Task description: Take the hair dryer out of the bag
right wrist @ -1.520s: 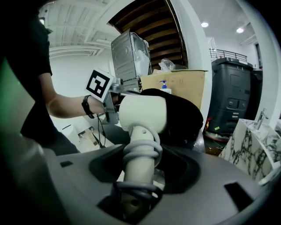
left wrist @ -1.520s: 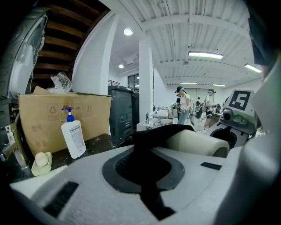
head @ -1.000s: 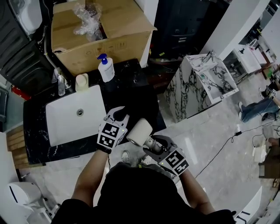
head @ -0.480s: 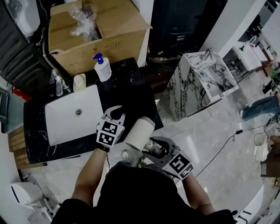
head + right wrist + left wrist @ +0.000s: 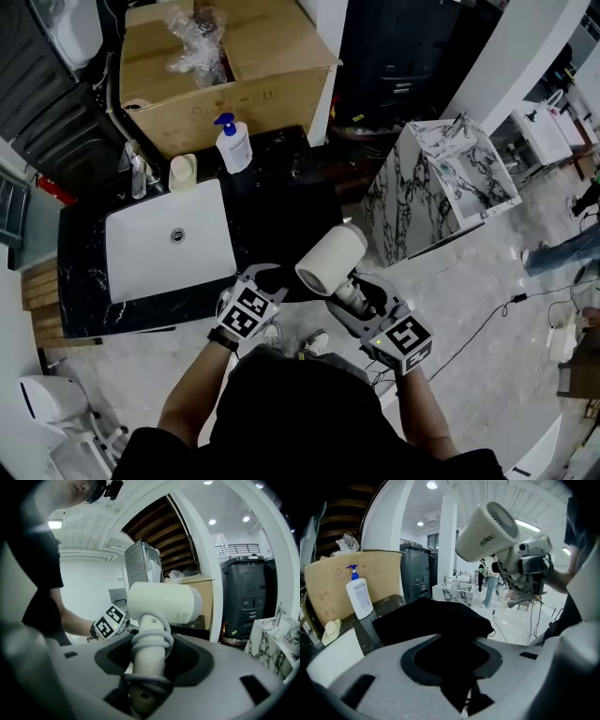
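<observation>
The left gripper (image 5: 265,281) hangs at the near edge of the black counter (image 5: 291,178), tipped downward. Its jaws stand a little apart and have just been opening. A fold of the black bag (image 5: 436,620) runs down through the gap between them, and the pads do not appear to squeeze it. The rest of the bag lies spread on the counter straight ahead of those jaws. Further ahead and off to this gripper's left are a white sink basin (image 5: 169,242) and a pump bottle (image 5: 232,142) with a blue head. A cardboard box (image 5: 225,84) stands beyond them.

Above and to the right of the left gripper, clear of the bag, the cream hair dryer (image 5: 330,261) is up in the air. The right gripper (image 5: 354,298) is clamped on its handle, which rises from between the jaws with a grey cord (image 5: 151,644) wound around it. The barrel sits crosswise just past the jaw tips. Seen from the right gripper, the left gripper's marker cube is low and to the left of the handle.
</observation>
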`<action>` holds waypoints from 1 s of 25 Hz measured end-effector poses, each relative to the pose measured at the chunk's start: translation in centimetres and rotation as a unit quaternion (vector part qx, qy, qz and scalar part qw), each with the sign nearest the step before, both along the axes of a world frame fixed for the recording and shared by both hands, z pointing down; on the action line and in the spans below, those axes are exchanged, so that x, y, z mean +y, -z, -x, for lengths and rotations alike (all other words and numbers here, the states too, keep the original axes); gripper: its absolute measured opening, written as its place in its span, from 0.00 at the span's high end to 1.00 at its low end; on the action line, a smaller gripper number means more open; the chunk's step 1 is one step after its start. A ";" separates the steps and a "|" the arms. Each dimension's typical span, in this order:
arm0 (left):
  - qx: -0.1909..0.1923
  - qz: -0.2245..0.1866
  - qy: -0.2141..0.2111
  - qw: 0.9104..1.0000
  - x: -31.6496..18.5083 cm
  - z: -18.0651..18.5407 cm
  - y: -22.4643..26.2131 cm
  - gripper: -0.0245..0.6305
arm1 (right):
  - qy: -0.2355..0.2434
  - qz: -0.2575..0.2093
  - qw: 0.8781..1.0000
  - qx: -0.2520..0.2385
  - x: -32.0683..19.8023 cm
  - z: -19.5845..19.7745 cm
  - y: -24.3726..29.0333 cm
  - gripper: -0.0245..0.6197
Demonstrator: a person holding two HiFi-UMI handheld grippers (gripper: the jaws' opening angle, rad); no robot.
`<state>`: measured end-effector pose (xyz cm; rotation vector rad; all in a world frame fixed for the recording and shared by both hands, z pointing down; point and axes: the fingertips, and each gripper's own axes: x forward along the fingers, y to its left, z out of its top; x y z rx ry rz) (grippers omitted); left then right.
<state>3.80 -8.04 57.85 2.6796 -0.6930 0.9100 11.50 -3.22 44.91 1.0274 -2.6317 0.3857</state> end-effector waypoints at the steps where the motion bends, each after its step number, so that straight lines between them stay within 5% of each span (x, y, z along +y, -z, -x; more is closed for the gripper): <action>1: -0.003 0.009 -0.011 1.000 0.6 -0.1 -0.4 0.75 | -0.005 -0.002 1.000 0.000 -0.4 -0.3 0.2 0.58; 10: 0.034 0.053 -0.070 0.996 3.7 -0.1 0.3 0.44 | -0.038 0.001 0.999 -0.017 -3.1 -1.3 0.8 0.57; 25: 0.106 0.030 -0.060 0.992 5.5 2.8 5.2 0.43 | -0.046 0.010 0.998 -0.035 -5.5 0.4 0.8 0.57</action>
